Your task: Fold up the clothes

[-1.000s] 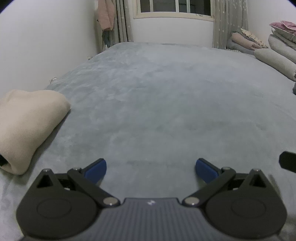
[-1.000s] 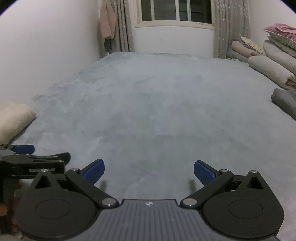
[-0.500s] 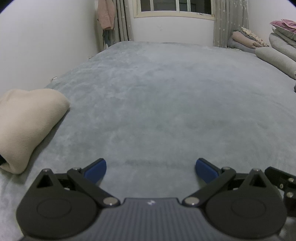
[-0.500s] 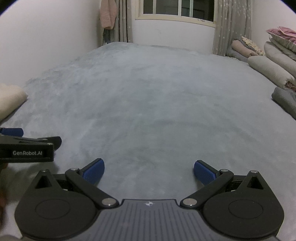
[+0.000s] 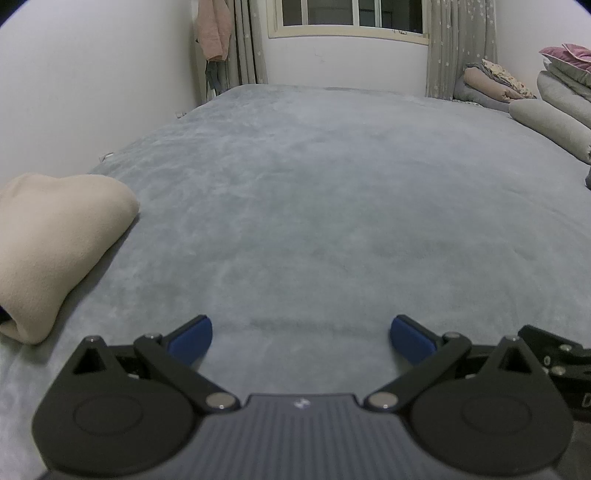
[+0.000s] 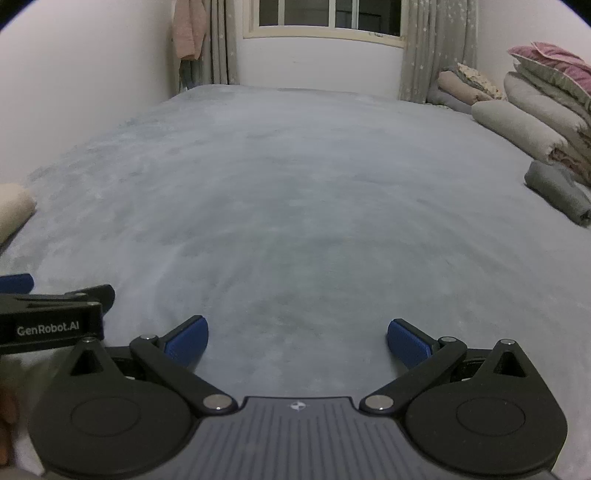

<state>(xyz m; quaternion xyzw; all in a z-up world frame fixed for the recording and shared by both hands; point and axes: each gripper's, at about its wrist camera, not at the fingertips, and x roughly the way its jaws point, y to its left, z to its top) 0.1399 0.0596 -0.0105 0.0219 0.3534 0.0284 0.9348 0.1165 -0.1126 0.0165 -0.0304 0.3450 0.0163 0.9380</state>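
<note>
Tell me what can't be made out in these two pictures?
- Beige garment: left wrist view, its near end runs off the left edge; folded or merely bundled is unclear.
- Grey garment: right wrist view, cut by the right edge.
- Left gripper: right wrist view, its fingers cropped at the left edge.

From the left wrist camera I see my left gripper (image 5: 301, 334) at the bottom of the frame, its blue pads (image 5: 190, 339) spread wide with nothing between them, over the grey-blue bed cover (image 5: 332, 192). At the left edge lies a folded cream garment (image 5: 55, 243), resting on the cover and well apart from the pads. At the lower right edge a black part of my right gripper (image 5: 554, 354) pokes in; I cannot tell its jaw state. A window (image 5: 351, 16) sits top centre, grey curtains (image 5: 458, 44) beside it, a pink garment (image 5: 214, 29) hanging upper left, stacked bedding (image 5: 546, 110) at the upper right.
</note>
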